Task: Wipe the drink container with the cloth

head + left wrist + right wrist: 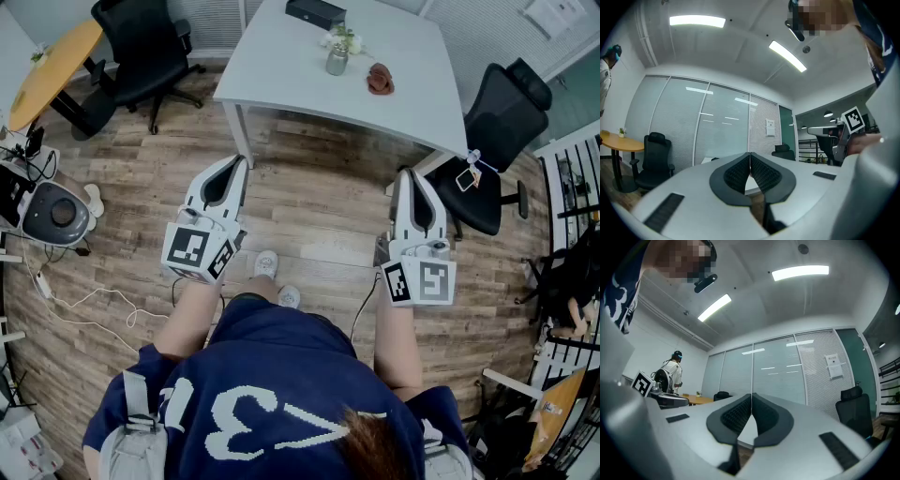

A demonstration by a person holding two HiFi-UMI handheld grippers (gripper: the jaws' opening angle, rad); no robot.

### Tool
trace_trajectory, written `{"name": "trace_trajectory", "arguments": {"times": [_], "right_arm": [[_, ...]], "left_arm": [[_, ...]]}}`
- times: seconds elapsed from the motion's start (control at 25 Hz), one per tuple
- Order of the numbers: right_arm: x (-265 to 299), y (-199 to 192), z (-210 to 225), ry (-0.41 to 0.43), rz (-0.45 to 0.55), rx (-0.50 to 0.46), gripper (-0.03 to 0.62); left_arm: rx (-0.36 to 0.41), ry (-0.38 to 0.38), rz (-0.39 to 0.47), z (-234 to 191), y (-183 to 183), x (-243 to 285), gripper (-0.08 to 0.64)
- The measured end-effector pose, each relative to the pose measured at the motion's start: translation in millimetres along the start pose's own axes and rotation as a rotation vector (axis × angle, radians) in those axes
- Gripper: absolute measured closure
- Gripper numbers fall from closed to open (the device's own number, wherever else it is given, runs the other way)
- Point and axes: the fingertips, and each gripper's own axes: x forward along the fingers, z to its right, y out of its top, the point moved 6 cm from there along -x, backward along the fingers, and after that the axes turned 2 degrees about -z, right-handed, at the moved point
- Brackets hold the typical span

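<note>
container (337,62) left of cloth (380,80), on table (281,66)

The person extends the left forearm (190,319) and the right forearm (397,336) forward, side by side and well apart. The left gripper (240,161) points about level, jaws closed together with nothing between them. The right gripper (405,174) points slightly upward, jaws likewise together and empty.

On the dark blue shirt (272,361) I read large white characters, something like "31" from my angle; the rest is unclear. The notice (833,366) on the far wall carries print too small to read.
</note>
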Motion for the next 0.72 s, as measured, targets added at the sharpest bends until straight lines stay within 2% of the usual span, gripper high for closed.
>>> {"name": "trace_trajectory", "arguments": {"times": [0.4, 0.52, 0.72], "right_arm": [[-13, 7, 2, -0.013, 0.041, 0.012, 0.565], [-6, 5, 8, -0.009, 0.053, 0.055, 0.565], [23, -5, 16, -0.018, 0.033, 0.065, 0.565]], "left_arm": [[0.011, -0.011, -0.005, 9, 2, -3, 0.543], [0.007, -0.022, -0.011, 8, 1, 5, 0.543], [-0.011, -0.032, -0.018, -12, -8, 33, 0.543]]}}
